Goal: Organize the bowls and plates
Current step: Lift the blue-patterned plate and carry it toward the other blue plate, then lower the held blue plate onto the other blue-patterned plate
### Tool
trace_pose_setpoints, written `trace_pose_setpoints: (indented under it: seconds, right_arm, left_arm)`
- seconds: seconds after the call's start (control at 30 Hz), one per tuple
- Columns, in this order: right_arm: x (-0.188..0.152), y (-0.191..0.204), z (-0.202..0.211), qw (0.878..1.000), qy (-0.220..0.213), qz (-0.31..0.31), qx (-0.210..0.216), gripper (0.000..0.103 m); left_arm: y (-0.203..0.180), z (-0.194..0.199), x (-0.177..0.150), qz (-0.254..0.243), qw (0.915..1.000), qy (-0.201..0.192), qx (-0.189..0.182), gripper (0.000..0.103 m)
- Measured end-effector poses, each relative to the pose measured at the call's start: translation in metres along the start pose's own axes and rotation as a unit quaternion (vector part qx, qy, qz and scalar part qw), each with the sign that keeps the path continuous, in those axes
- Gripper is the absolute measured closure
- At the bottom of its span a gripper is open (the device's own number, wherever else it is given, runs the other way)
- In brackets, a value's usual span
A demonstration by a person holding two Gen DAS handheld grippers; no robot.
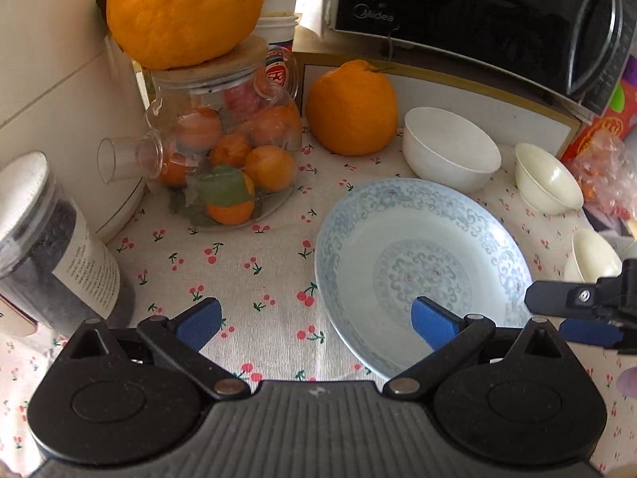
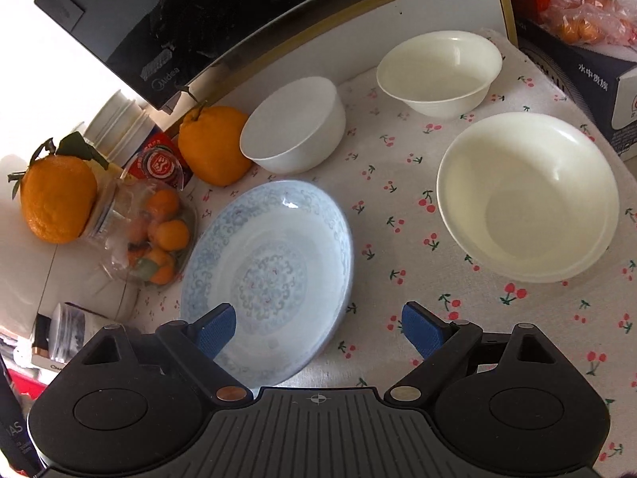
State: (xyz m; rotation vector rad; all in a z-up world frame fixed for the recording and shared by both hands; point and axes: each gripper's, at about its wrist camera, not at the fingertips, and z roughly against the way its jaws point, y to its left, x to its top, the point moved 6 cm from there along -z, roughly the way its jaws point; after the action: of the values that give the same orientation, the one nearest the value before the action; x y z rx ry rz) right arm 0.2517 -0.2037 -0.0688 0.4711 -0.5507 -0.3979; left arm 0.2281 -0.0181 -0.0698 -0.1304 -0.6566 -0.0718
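A pale blue patterned plate (image 1: 422, 267) (image 2: 270, 275) lies on the cherry-print cloth. A white bowl (image 1: 450, 147) (image 2: 294, 127) stands behind it. Two cream bowls stand to the right: a smaller far one (image 1: 547, 179) (image 2: 438, 71) and a large near one (image 1: 593, 257) (image 2: 529, 195). My left gripper (image 1: 314, 318) is open and empty above the plate's left rim, its right pad over the plate. My right gripper (image 2: 318, 328) is open and empty over the plate's near right edge; it also shows at the right of the left wrist view (image 1: 577, 310).
A glass jar of small oranges (image 1: 227, 151) with a large orange on its lid (image 1: 183, 12) stands at the left. Another large orange (image 1: 352, 107) sits by the black microwave (image 1: 477, 8). A dark canister (image 1: 47, 247) stands near left. Boxes and bagged fruit (image 2: 589, 12) crowd the right.
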Motion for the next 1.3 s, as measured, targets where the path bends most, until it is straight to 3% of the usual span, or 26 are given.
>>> trace_pose_setpoints:
  seconds: [0.33, 0.47, 0.57, 0.83, 0.9, 1.1, 1.3]
  right_arm:
    - [0.000, -0.006, -0.029, 0.999, -0.022, -0.037, -0.004, 0.011]
    - [0.002, -0.008, -0.029, 0.998, -0.040, -0.048, -0.003, 0.012]
    - [0.003, -0.008, -0.030, 0.997, -0.048, -0.052, -0.006, 0.020]
    - [0.002, -0.009, -0.033, 0.997, -0.051, -0.051, -0.011, 0.066]
    - [0.001, -0.009, -0.033, 0.997, -0.050, -0.049, -0.011, 0.072]
    - [0.000, -0.012, -0.032, 0.998, -0.050, -0.040, -0.021, 0.083]
    - [0.000, -0.009, -0.028, 0.998, -0.050, -0.025, -0.026, 0.083]
  left_arm:
    - [0.003, -0.016, -0.001, 0.023, 0.9990, 0.001, -0.038, 0.027]
    - [0.004, -0.020, -0.002, 0.029, 0.9986, 0.006, -0.045, 0.046]
    - [0.005, -0.022, -0.002, 0.033, 0.9980, 0.005, -0.053, 0.057]
    - [0.006, -0.025, -0.003, 0.045, 0.9962, 0.013, -0.073, 0.082]
    - [0.006, -0.025, -0.003, 0.047, 0.9961, 0.012, -0.074, 0.088]
    - [0.005, -0.024, -0.004, 0.034, 0.9969, 0.010, -0.070, 0.092]
    - [0.003, -0.018, -0.004, 0.023, 0.9969, 0.008, -0.075, 0.092]
